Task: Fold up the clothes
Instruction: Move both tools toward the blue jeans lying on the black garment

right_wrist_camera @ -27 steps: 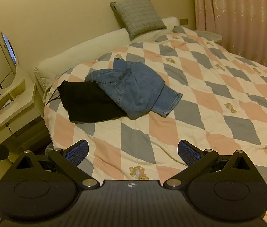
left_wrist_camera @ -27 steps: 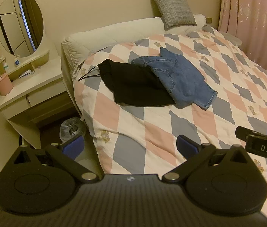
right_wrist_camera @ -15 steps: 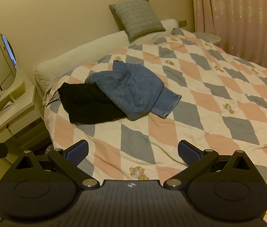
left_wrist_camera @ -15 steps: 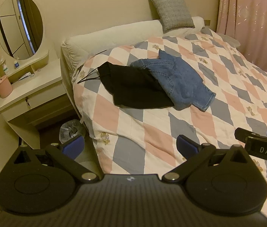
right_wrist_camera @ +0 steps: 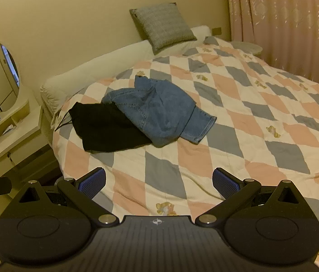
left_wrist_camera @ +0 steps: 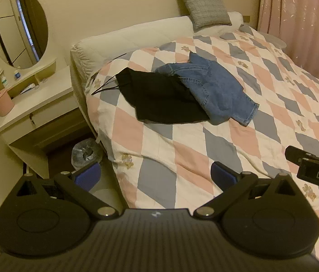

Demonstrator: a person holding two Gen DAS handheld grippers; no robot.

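Ahead of the left gripper point(left_wrist_camera: 155, 175), whose blue pads stand wide apart with nothing between them, the black garment point(left_wrist_camera: 159, 97) lies well away on the quilt point(left_wrist_camera: 182, 149), the denim garment point(left_wrist_camera: 213, 90) overlapping its right edge. From the right wrist, the right gripper point(right_wrist_camera: 159, 179) is likewise spread wide, empty; both clothes lie ahead and slightly left, apart from it.

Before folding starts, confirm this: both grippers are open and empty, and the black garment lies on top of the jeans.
One error: the jeans lie on top of the black garment, as the right wrist view shows. Both the left gripper and right gripper are open and empty.
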